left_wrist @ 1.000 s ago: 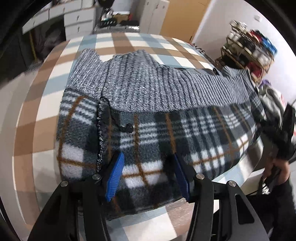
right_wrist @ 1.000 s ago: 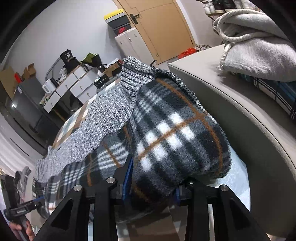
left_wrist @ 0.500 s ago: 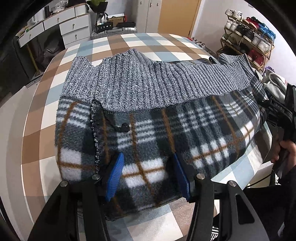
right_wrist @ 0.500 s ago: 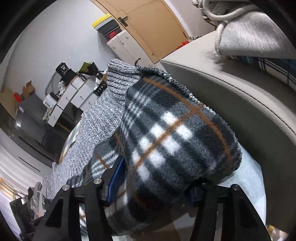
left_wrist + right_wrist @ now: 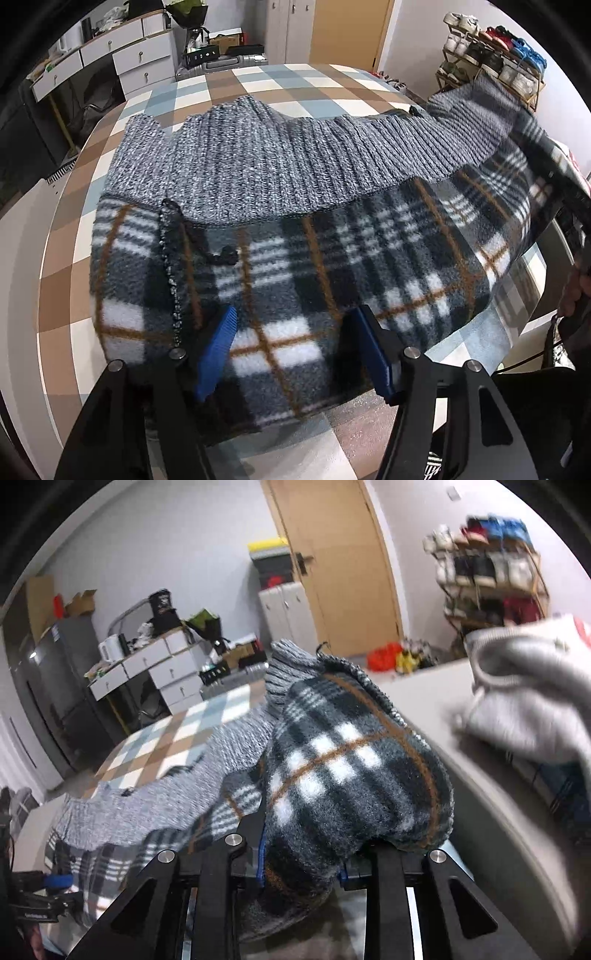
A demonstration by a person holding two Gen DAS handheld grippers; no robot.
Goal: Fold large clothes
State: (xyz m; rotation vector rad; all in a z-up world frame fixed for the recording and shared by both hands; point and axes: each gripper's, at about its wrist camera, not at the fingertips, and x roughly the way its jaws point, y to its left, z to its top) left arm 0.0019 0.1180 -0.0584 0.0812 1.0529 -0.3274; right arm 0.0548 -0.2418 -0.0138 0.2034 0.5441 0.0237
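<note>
Left wrist view first: our left hand-held gripper (image 5: 295, 350) has just let its jaws out a bit wider, and the blue pads (image 5: 218, 350) straddle the near plaid edge of the garment (image 5: 295, 206) without clearly pinching it, so we'd call it open. The garment lies spread across the checked worktop (image 5: 59, 295), knit side folded over the plaid.

Over on the right wrist view, the right hand-held gripper (image 5: 301, 864) has just clamped tighter and now squeezes a thick plaid bundle at the garment's far end. Compared with a moment back, that end has come up off the worktop and the camera has swung round, so the door (image 5: 332, 572) and shoe rack (image 5: 487, 568) show behind it.

Our guess: the right side is starting to carry its end over for the next fold while the left just pins its end. A grey hoodie (image 5: 528, 701) sits nearby on the sofa.
</note>
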